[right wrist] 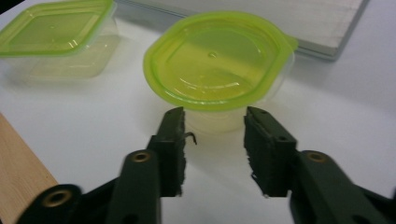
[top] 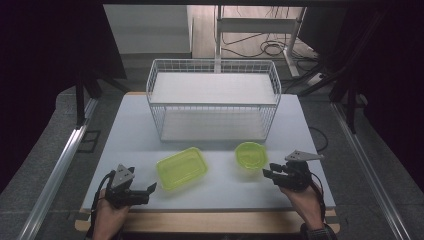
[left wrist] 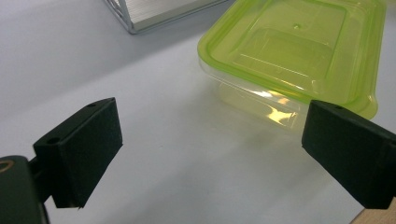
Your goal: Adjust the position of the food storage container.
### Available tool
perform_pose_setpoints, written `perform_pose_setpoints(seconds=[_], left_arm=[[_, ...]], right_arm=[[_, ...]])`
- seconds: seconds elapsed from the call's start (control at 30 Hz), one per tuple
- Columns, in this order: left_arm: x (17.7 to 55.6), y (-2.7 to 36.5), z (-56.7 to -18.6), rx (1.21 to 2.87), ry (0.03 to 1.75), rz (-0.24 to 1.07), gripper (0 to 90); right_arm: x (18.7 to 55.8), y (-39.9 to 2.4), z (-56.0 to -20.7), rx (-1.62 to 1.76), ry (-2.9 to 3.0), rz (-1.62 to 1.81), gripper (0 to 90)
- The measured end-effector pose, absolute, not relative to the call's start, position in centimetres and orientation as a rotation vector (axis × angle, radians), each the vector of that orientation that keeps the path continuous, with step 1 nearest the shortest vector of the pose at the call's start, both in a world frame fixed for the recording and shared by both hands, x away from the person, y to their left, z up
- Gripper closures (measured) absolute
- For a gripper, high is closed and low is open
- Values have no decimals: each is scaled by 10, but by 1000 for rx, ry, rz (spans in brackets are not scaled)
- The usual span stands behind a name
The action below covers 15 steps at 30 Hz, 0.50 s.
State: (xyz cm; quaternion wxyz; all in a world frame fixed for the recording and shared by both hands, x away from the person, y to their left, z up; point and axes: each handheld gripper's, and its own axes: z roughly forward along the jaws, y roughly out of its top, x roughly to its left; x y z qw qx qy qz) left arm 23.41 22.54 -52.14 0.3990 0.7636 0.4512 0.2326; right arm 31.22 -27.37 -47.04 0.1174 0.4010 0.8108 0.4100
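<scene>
Resting on a white tabletop, two lidded plastic tubs sit between a person's two hand-held grippers. The round tub, clear with a lime-green lid, stands just in front of the right hand-held gripper, toward the right side of the tabletop. In the right gripper view the round tub lies just beyond the jaw tips and centred on the gap between them; the right hand-held gripper is unclenched, its jaws partly apart, with nothing between the pads and no contact with the tub. The tub's lid is wider than that gap.

The rectangular tub, also clear with a green lid, lies left of the round one, near but apart from it. The left hand-held gripper hovers low at the near left, pointing toward it. In the left gripper view its jaws stand wide apart and grasp nothing; the rectangular tub lies ahead and toward the right-hand jaw, not touching it.

Behind both tubs stands a white wire basket, open at the top, with a pale board lying in it. Bare tabletop lies between each hand-held gripper and its nearest tub. A wooden edge runs along the near side.
</scene>
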Motion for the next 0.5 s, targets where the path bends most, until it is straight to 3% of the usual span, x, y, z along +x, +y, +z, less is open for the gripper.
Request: perform_pose_setpoints(seconds=[0.2,0.5], left_arm=[[233,228,-519,1901,1127,593,49],[234,226,-521,1912,1093,623,39]], right_arm=[[317,-265,-463,1106,2406,1205,764],[334,-252,-459,1072,2422,1200,877]])
